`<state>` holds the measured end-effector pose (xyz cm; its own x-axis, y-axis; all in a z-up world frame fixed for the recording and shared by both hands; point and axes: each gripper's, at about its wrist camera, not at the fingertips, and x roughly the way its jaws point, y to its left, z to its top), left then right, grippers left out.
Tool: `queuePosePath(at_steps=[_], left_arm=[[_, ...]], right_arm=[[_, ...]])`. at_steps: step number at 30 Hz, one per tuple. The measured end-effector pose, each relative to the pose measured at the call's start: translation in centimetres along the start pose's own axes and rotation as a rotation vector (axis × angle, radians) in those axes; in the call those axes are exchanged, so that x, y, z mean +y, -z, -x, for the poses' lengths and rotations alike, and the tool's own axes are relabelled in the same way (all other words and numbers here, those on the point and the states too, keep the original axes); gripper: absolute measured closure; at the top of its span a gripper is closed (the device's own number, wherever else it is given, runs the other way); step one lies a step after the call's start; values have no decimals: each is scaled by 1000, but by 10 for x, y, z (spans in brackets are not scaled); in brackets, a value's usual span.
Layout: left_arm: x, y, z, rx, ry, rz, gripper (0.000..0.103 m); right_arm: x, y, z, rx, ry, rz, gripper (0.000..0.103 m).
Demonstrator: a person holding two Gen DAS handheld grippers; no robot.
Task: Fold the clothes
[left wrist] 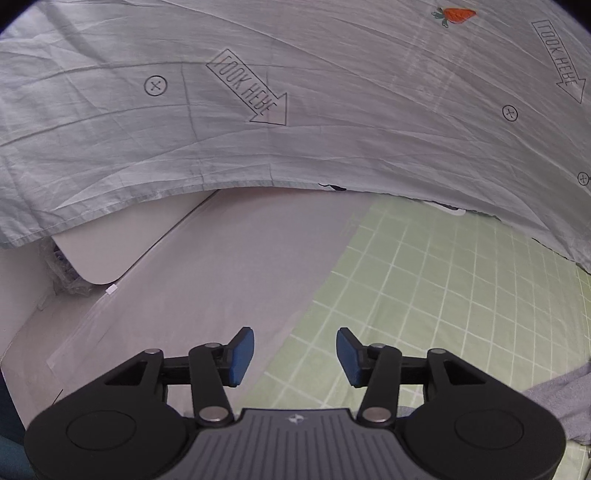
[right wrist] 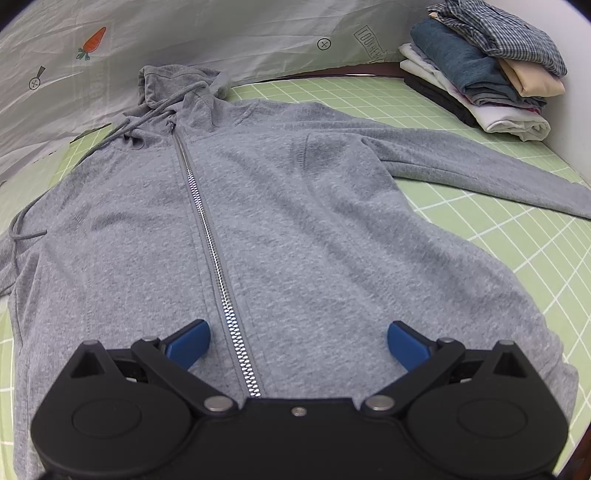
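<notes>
A grey zip-up hoodie (right wrist: 295, 206) lies flat, front up, on the green grid mat (right wrist: 517, 236), zipper closed, hood at the far end, one sleeve stretched out to the right. My right gripper (right wrist: 298, 341) is open and empty, low over the hoodie's hem, its blue pads on either side of the zipper. My left gripper (left wrist: 294, 354) is open and empty above the left edge of the green mat (left wrist: 443, 288). A bit of the grey hoodie (left wrist: 561, 391) shows at the lower right of the left wrist view.
A pale printed sheet (left wrist: 295, 92) hangs behind the mat, also in the right wrist view (right wrist: 207, 33). A stack of folded clothes (right wrist: 484, 70) sits at the far right corner. A white surface (left wrist: 207, 280) borders the mat's left side.
</notes>
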<state>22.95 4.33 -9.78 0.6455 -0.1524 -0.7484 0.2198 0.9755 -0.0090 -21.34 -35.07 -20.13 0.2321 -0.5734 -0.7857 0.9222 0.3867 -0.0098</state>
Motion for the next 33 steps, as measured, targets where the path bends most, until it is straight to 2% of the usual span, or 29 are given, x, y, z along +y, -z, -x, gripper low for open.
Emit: queuePosePath(at_steps=[2, 4, 7, 11, 13, 16, 21, 24, 27, 30, 33], left_arm=[[14, 10, 14, -27, 5, 43, 40], [19, 21, 18, -12, 27, 37, 38], [20, 44, 8, 73, -64, -3, 38], [32, 70, -8, 178, -63, 88, 38], [36, 76, -15, 197, -52, 141, 38], [28, 67, -20, 177, -56, 135, 38], [-3, 36, -42, 127, -4, 45, 32], [-19, 22, -66, 134, -3, 9, 32], [-29, 15, -92, 175, 3, -5, 32], [-31, 13, -97, 186, -15, 2, 32], [-17, 16, -80, 156, -9, 66, 32]], right_arm=[[0, 0, 0, -2, 0, -1, 0], [0, 0, 0, -2, -1, 0, 0], [0, 0, -1, -3, -2, 1, 0], [0, 0, -1, -3, -3, 2, 0], [0, 0, -1, -4, -3, 2, 0], [0, 0, -1, -5, -3, 2, 0], [1, 0, -1, -6, -3, 1, 0], [1, 0, -1, -9, -2, -1, 0], [1, 1, -1, -12, -2, -3, 0], [1, 1, -1, -12, -1, -4, 0], [1, 1, -1, -14, 2, -7, 0]])
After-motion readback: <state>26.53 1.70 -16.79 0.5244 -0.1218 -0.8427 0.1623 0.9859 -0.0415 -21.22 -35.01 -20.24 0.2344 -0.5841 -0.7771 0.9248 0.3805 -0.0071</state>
